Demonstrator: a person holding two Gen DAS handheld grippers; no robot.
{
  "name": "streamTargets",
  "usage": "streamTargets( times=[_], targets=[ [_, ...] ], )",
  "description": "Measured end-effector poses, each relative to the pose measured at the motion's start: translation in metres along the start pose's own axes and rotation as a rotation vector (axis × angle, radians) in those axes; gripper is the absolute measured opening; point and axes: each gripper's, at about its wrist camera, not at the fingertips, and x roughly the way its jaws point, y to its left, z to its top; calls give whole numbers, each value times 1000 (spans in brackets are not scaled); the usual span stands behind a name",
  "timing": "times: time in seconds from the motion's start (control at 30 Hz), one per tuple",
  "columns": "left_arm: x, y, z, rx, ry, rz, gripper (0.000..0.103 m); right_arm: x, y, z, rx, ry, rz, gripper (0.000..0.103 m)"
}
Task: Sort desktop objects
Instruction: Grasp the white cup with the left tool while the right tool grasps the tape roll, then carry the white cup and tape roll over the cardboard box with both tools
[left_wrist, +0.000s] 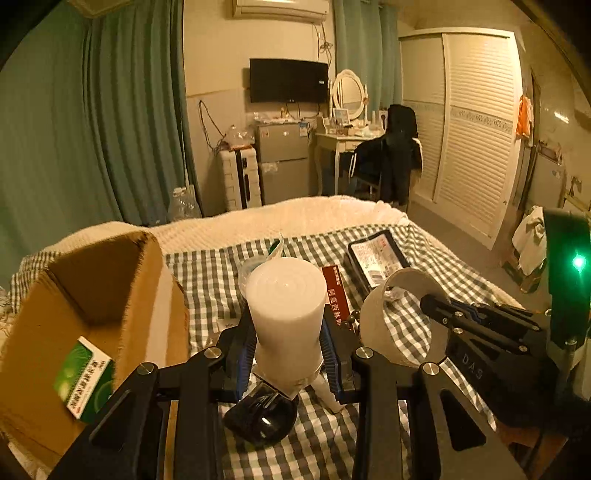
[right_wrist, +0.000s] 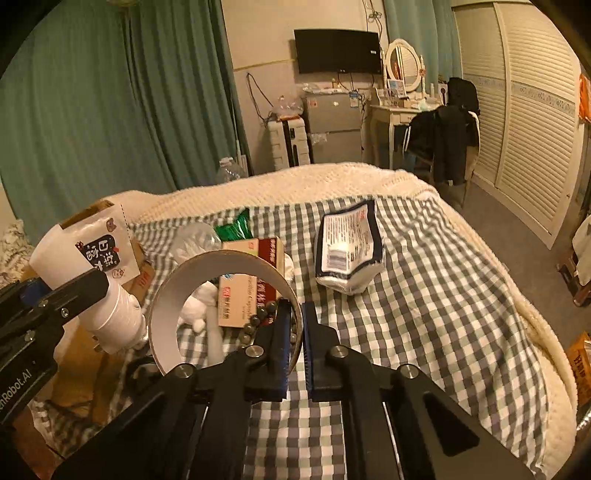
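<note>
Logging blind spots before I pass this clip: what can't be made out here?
- Box contents: left wrist view, walls hide all but a green carton.
- Black item under the bottle: left claw covers it.
- Beads: right wrist view, ring and right claw hide most.

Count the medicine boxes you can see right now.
2. A green box leans on the cardboard carton at the left. A red and white box lies on the checked cloth behind the cardboard ring. More may hide inside the carton.
</note>
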Motion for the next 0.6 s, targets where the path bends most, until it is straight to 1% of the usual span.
streamTargets(
  times=[0.23,0.4,0.6],
  targets=[
    [-37,5,8,-7,-61,8,33,-48,3,8,0,-85,-19,5],
    [-65,12,13,-7,-102,14,33,-82,4,16,32,-148,-9,5],
    [-92,27,21,-17,-139,34,33,-114,19,25,49,-210,5,5]
  ],
)
